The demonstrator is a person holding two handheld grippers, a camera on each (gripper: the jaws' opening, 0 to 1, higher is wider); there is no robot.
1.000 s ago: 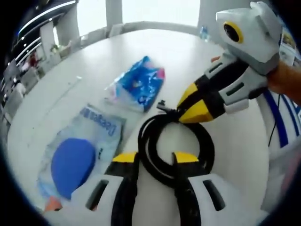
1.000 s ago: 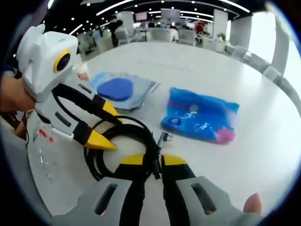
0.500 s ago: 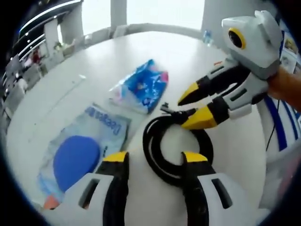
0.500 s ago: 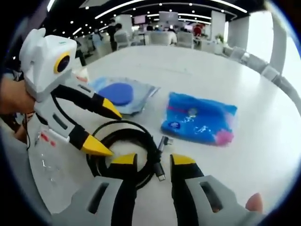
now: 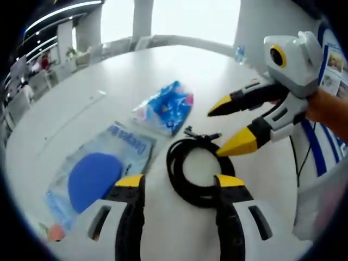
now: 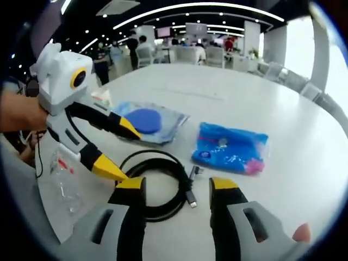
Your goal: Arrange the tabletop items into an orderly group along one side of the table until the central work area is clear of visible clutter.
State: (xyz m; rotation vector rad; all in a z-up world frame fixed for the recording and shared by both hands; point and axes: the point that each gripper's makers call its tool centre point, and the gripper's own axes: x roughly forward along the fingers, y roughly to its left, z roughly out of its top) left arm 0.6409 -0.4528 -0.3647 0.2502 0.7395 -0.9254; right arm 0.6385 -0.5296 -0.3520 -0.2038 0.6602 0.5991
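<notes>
Coiled black cable [image 5: 198, 171] is seen lying flat on the white table [image 5: 109, 81], close in front of both grippers, with its plug ends [image 6: 193, 182] pointing toward the blue patterned pouch [image 6: 231, 148]. In the left gripper view the coil sits just beyond and between the yellow-tipped jaws of the left gripper [image 5: 176, 182], which are spread wide and hold nothing. In the right gripper view the cable [image 6: 160, 182] is likewise found just ahead of the right gripper [image 6: 176, 185], whose jaws are also spread wide and empty. The right gripper [image 5: 231, 128] is seen entering the left gripper view from the right, raised over the far edge of the coil, a hand [image 5: 326, 109] gripping its body.

A clear packet with a blue round disc [image 5: 95, 179] is laid beside the cable, and the blue pouch [image 5: 166, 109] is set just past it; neither touches the coil. A crumpled clear wrapper [image 6: 62, 182] is visible near the table edge. Chairs and other tables [image 6: 185, 51] are seen well apart in the background.

Compared with a second ago, both pairs of jaws have been opened: the cable was then pinched by each gripper, and it has now been released and left on the table.
</notes>
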